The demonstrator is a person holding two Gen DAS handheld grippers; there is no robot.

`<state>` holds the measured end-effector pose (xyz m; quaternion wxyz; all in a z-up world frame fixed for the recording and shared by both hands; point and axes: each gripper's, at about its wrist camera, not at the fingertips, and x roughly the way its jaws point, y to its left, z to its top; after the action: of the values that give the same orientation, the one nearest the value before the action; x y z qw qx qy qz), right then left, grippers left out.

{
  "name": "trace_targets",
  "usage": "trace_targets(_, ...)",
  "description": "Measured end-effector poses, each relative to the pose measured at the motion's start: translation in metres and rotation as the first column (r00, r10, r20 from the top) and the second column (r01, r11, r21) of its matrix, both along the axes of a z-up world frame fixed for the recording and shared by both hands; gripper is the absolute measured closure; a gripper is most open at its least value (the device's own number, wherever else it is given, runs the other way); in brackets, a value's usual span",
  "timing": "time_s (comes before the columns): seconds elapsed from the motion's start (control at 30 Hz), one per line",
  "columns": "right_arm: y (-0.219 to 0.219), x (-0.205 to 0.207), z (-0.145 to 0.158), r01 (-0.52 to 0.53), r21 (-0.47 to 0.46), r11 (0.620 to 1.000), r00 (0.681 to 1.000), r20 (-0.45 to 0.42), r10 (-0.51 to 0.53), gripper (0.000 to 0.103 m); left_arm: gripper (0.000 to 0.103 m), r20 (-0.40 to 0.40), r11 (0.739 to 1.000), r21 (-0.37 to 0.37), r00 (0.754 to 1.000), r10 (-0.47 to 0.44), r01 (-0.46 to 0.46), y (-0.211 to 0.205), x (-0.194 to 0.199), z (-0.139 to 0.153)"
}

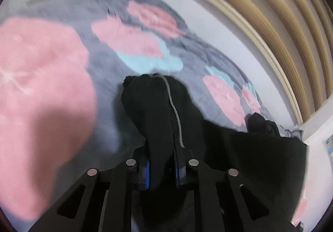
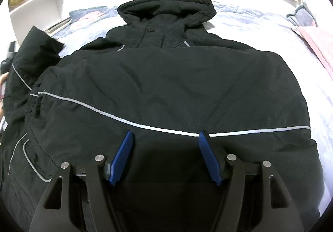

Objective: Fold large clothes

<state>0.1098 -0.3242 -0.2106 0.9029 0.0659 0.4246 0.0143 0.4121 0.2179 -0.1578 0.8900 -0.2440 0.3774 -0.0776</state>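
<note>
On the bed (image 1: 62, 86), blurred, left claw (image 1: 161, 171) clamping jacket (image 1: 158, 107)

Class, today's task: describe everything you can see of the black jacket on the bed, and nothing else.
The black jacket is a padded, hooded coat of smooth, slightly shiny fabric, trimmed with thin grey reflective piping, with a dark snap at the collar. It lies front up on a grey, pink-flowered bedcover, hood farthest from the right-wrist camera, one side already folded across the body. The left gripper pinches the sleeve, which stands bunched above the bed. The right gripper hovers open over the lower body.
</note>
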Motion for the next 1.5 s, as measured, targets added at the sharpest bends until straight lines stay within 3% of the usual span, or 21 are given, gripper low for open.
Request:
trace_targets(0.1,0.016,0.0,0.01,-0.009,-0.086,0.996,1.0,-0.013,0.008,0.033,0.088,0.041,0.995,0.053,0.996,0.081,-0.083,0.024,-0.036,0.028)
trace_targets(0.3,0.096,0.002,0.072,-0.21,-0.009,0.978,0.977,0.047,0.21,0.033,0.087,0.073,0.941,0.096,0.945,0.319,-0.325,0.109,-0.128,0.067)
trace_targets(0.4,0.153,0.015,0.1,-0.294,0.023,0.955,0.953,0.076,0.292,0.033,0.087,0.022,0.951,0.041,0.951,0.307,-0.308,0.141,-0.164,0.053)
trace_targets(0.5,0.208,0.038,0.107,-0.34,0.034,0.94,0.939,0.068,0.337,0.035,0.087,-0.022,0.959,0.067,0.96,0.278,-0.276,0.149,-0.179,0.025)
trace_targets(0.57,0.241,0.058,0.096,-0.337,0.011,0.941,0.941,0.032,0.337,0.049,0.086,-0.058,0.964,0.056,0.963,0.264,-0.261,0.154,-0.182,0.0)
trace_targets(0.6,0.251,0.064,0.088,-0.33,0.0,0.944,0.944,0.011,0.33,0.057,0.084,-0.065,0.965,0.039,0.963,0.262,-0.259,0.158,-0.184,-0.009)
trace_targets(0.63,0.261,0.071,0.077,-0.319,-0.005,0.948,0.948,-0.013,0.319,0.057,0.081,-0.063,0.966,0.002,0.964,0.259,-0.26,0.163,-0.185,-0.017)
trace_targets(0.77,0.289,0.082,0.031,-0.312,-0.078,0.947,0.947,-0.098,0.304,0.058,0.049,-0.046,0.953,-0.2,0.974,0.223,-0.228,0.182,-0.188,-0.038)
trace_targets(0.87,0.291,0.076,0.026,-0.319,-0.119,0.94,0.947,-0.074,0.312,0.056,0.048,-0.054,0.921,-0.297,0.968,0.245,-0.25,0.193,-0.187,-0.051)
trace_targets(0.93,0.289,0.073,0.026,-0.321,-0.108,0.941,0.947,-0.065,0.315,0.056,0.048,-0.057,0.917,-0.302,0.965,0.255,-0.26,0.193,-0.182,-0.053)
trace_targets(1.0,0.288,0.071,0.027,-0.321,-0.096,0.942,0.947,-0.06,0.317,0.056,0.052,-0.058,0.925,-0.265,0.962,0.267,-0.273,0.189,-0.173,-0.051)
trace_targets(1.03,0.287,0.069,0.028,-0.322,-0.092,0.942,0.946,-0.06,0.318,0.056,0.062,-0.054,0.933,-0.227,0.96,0.275,-0.28,0.185,-0.169,-0.047)
trace_targets(1.07,0.287,0.066,0.032,-0.324,-0.086,0.942,0.946,-0.057,0.32,0.056,0.08,-0.038,0.94,-0.201,0.961,0.273,-0.275,0.18,-0.168,-0.042)
trace_targets(1.1,0.286,0.065,0.034,-0.326,-0.078,0.942,0.945,-0.058,0.322,0.056,0.085,-0.017,0.948,-0.179,0.965,0.263,-0.262,0.175,-0.167,-0.035)
trace_targets(1.2,0.272,0.054,0.049,-0.343,0.024,0.939,0.938,-0.05,0.343,0.056,0.088,0.057,0.968,-0.097,0.969,0.239,-0.233,0.156,-0.171,-0.005)
trace_targets(1.33,0.237,0.029,0.079,-0.316,0.108,0.943,0.948,0.001,0.318,0.055,0.089,0.194,0.992,0.005,0.974,0.121,-0.124,0.108,-0.182,0.049)
trace_targets(1.5,0.185,-0.014,0.121,-0.222,0.111,0.969,0.973,0.083,0.214,0.055,0.089,0.327,0.986,0.136,0.934,-0.14,0.1,0.002,-0.198,0.114)
